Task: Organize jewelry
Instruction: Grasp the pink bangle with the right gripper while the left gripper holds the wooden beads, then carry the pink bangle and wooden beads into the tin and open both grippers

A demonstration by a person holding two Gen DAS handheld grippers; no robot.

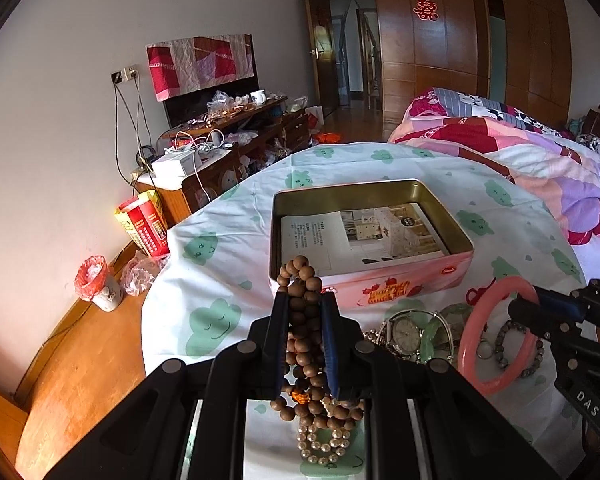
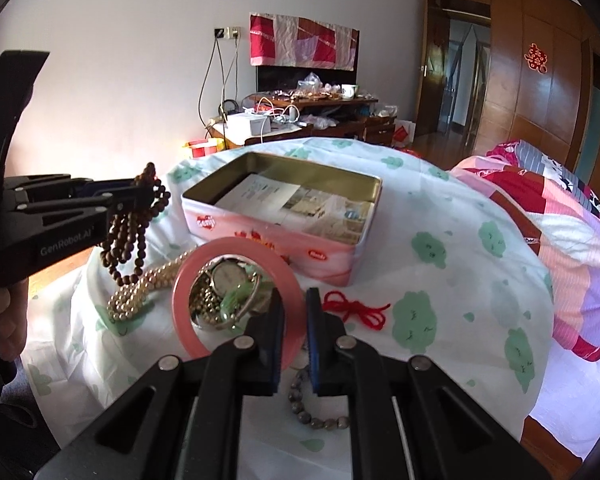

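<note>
The left gripper (image 1: 305, 312) was clamped on a bunch of brown wooden beads (image 1: 302, 322), its blue pads pressed to either side of the strands. The beads hung lifted above the cloth (image 1: 228, 240), loops dangling below the jaws, just short of the near wall of the tin (image 1: 452, 270). From the right wrist view the same gripper (image 2: 140, 196) came in from the left with the beads (image 2: 130, 240) drooping clear of the table.

The right gripper (image 2: 294, 300) held the pink bangle (image 2: 184, 280) by its near rim, jaws drawn narrow on the ring and tilting it up over the pile. Through the ring showed a watch (image 2: 228, 274) and a green piece beside it. A pearl strand (image 2: 140, 290) lay on the cloth to the left, a grey bead bracelet (image 2: 320, 420) lay under the right jaws, and a red cord (image 2: 356, 308) lay just right of them.

The tin stood open with only a printed sheet (image 1: 360, 236) inside, its whole mouth free. Bare cloth lay to the tin's left and right, and the table edge dropped to the floor on the left.
</note>
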